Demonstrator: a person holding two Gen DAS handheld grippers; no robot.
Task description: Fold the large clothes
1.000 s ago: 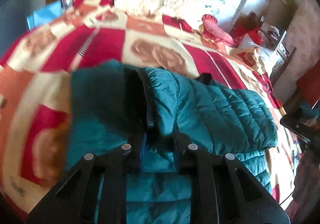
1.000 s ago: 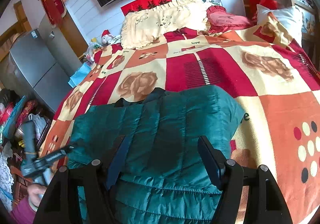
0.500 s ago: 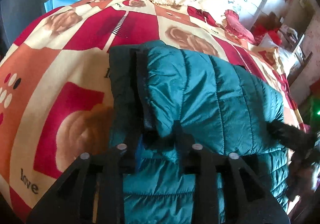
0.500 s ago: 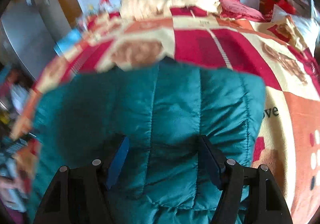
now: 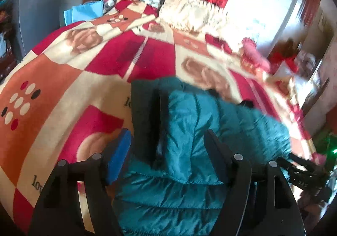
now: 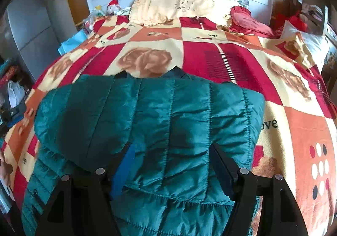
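Now the left gripper (image 5: 167, 144) stands wide open over the jacket (image 5: 189, 135) — half a second ago its fingers were pinched together on a bunch of the teal fabric, and a second ago too, so the hold has just been let go. Nothing sits between the fingers but air above the cloth; the blue pad (image 5: 118, 156) at about 8 o'clock in the left view hangs over the edge where jacket meets bedspread (image 5: 63, 80). The right gripper (image 6: 171, 165) is also spread wide with nothing clamped, as it was in both earlier views, hovering over the quilted back of the jacket (image 6: 147, 120). The jacket itself lies on the near half of the bed, folded over: in the left view a dark inner lining and zipper edge run from 12 o'clock down toward the centre, with the upper teal layer lying across to 3 o'clock. In the right view it shows as one smooth, rounded block, its top edge near the rose (image 6: 145, 60) printed at 12 o'clock. I judge that a fold has just been laid down and released — what likely remains is another fold or a smoothing pass, though the pictures cannot settle that.
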